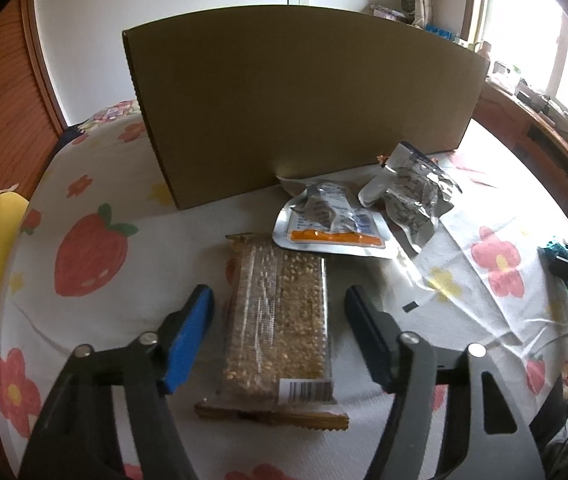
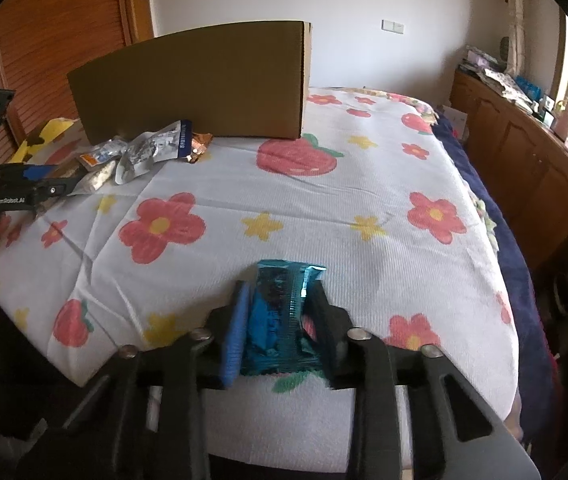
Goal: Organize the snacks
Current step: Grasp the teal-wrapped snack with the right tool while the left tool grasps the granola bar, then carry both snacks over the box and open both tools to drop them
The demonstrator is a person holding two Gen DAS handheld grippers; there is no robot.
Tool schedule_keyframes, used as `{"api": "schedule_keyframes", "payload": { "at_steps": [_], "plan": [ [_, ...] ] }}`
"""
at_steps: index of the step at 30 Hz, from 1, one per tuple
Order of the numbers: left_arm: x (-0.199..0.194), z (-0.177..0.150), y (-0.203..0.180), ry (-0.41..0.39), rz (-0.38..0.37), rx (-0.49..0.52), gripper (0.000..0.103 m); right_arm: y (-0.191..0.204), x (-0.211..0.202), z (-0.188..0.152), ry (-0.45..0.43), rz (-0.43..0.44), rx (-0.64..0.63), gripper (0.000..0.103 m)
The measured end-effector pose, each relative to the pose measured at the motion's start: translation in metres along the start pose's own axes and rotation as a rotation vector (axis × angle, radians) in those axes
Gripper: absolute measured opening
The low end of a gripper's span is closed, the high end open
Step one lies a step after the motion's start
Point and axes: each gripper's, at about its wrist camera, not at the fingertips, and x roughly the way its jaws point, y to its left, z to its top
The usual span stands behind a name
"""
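Bedspread (image 2: 324, 208) with strawberries and flowers carries everything. Left tool (image 1: 279, 312) stands spread around the grain bar (image 1: 279, 320) at lower centre. Right tool (image 2: 279, 320) pinches a teal snack packet (image 2: 284, 312). Cardboard box (image 1: 296, 100) stands behind, silver pouches (image 1: 364, 216) before it.

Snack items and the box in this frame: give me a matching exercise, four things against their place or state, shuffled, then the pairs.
Things:
1. grain bar
2. teal packet
3. cardboard box
4. silver pouches

Places or states:
A. clamped in the right gripper
B. standing upright at the back of the bedspread
C. lying flat between the open fingers of the left gripper
D. piled just in front of the box

Pairs: 1-C, 2-A, 3-B, 4-D
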Motion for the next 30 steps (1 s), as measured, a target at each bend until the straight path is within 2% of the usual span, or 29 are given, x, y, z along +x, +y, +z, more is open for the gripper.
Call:
{"api": "schedule_keyframes", "payload": {
  "at_steps": [3, 5, 19, 30],
  "plan": [
    [-0.004, -0.002, 0.002, -0.013, -0.005, -0.014, 0.046, -0.002, 0.0, 0.0, 0.002, 0.008, 0.002, 0.022],
    [-0.007, -0.003, 0.002, -0.02, -0.007, -0.018, 0.044, -0.003, 0.0, 0.001, 0.002, 0.011, -0.003, 0.021],
    [-0.039, -0.025, -0.004, -0.063, 0.024, -0.014, 0.042, -0.003, -0.002, 0.008, -0.021, 0.036, -0.015, 0.021],
    [-0.075, -0.014, -0.013, -0.158, 0.016, -0.021, 0.042, -0.002, -0.009, 0.02, -0.053, 0.069, -0.015, 0.021]
  ]
}}
